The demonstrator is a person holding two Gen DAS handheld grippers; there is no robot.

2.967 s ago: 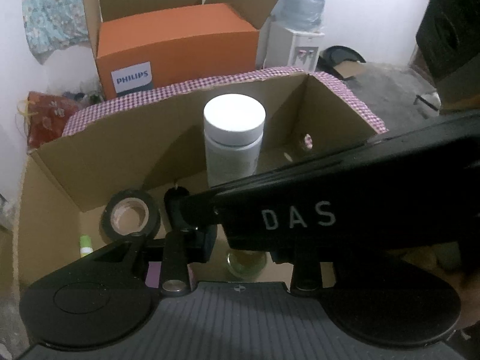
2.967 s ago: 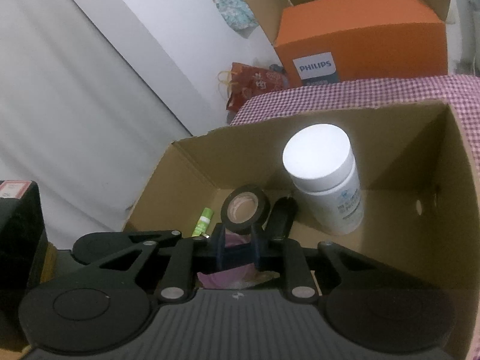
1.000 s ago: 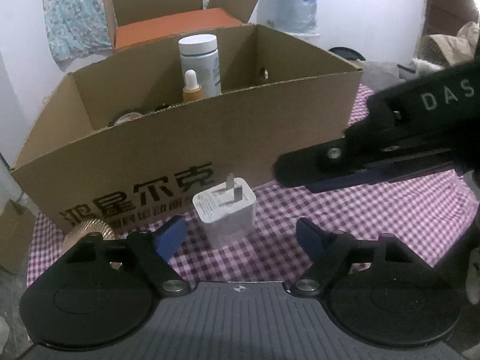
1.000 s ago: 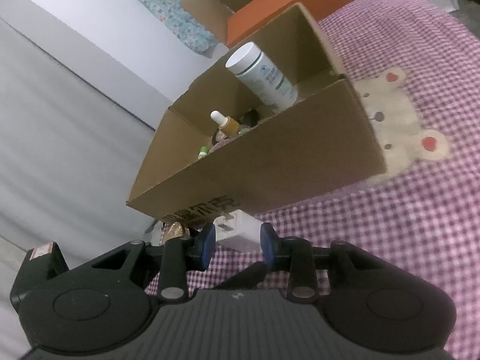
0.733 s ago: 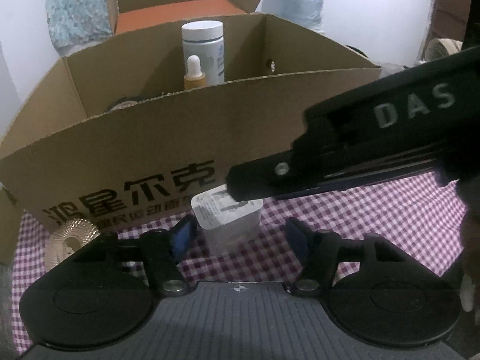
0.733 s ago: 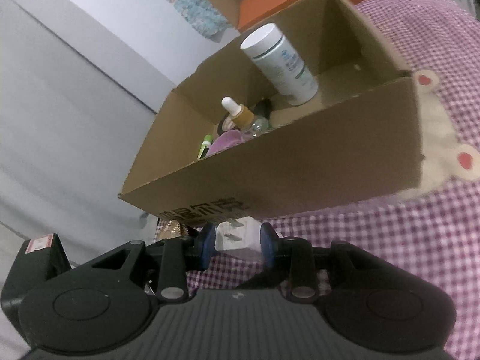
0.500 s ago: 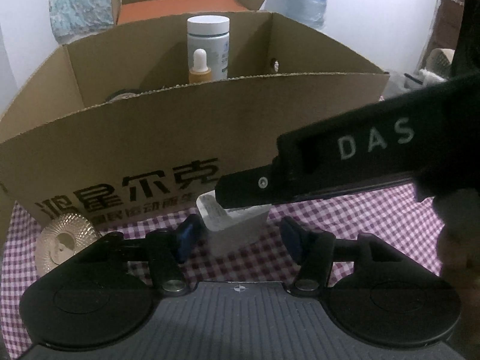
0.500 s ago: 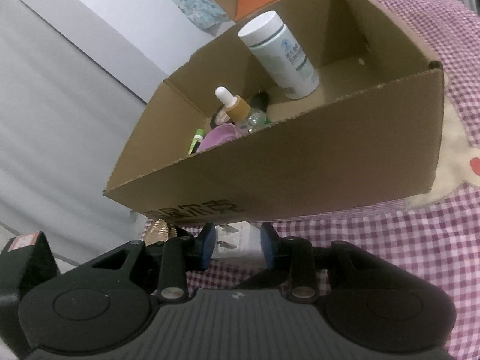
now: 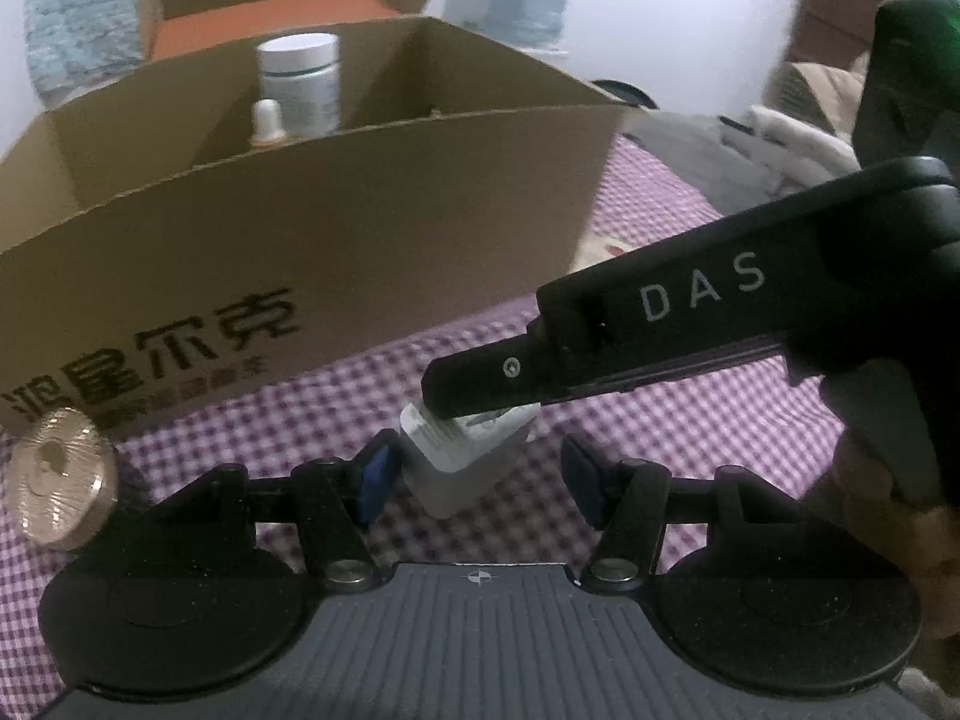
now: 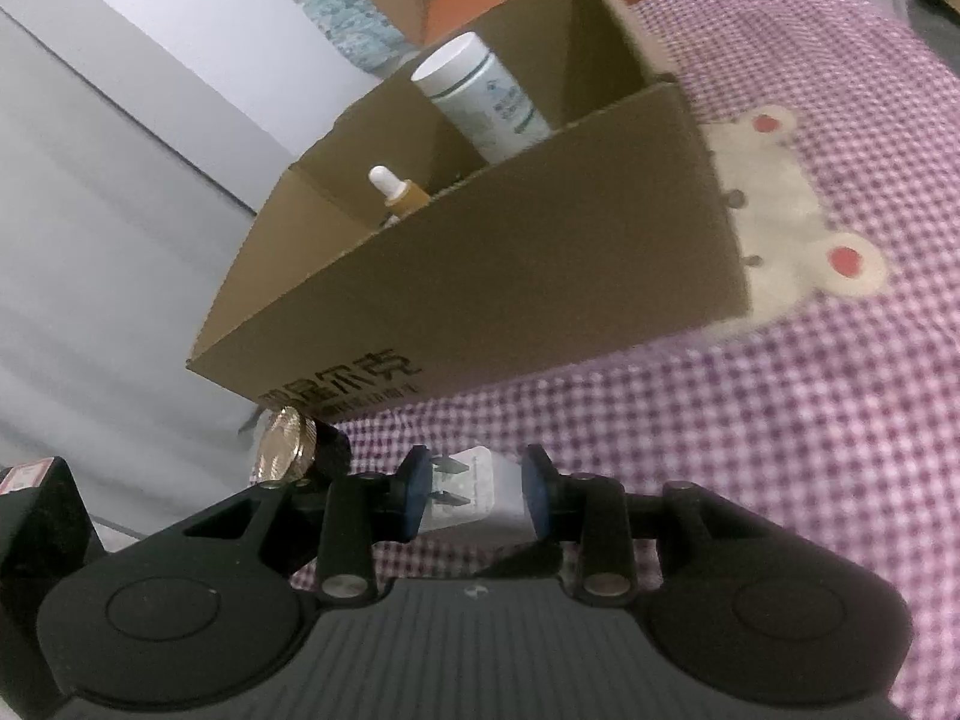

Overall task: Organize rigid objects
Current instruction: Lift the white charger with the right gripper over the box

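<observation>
Left hand-held gripper point(image 9: 480, 477) sits low over the checked cloth point(image 9: 690, 420) with its jaws partly apart around the white plug adapter point(image 9: 462, 462). In the left wrist view its left pad looks to touch the adapter's side, while the right pad stands clear with cloth showing in the gap, so it is bracketing the adapter, not gripping it. The right hand-held gripper point(image 9: 480, 390) reaches in from the right, one black finger lying across the adapter's top. Behind stands the open cardboard box point(image 9: 360, 228), holding a white-capped bottle point(image 9: 298, 84) and a dropper bottle point(image 9: 266, 120). A gold-faced round lid point(image 9: 57, 486) lies near the box's front corner, to the left.

From the right wrist view, the right hand-held gripper point(image 10: 474, 501) has its blue pads narrowly set on either side of the adapter point(image 10: 480, 495), prongs pointing left; they appear to be pressing it. The box point(image 10: 510, 264) rises just beyond, its front wall between the adapter and the space inside.

For a clean step, I would let one gripper carry the adapter: keep the right one's hold firm and square, move the left one aside, and lift straight up until clear of the front wall before moving over the box. A tilted hold on the smooth plastic could slip.
</observation>
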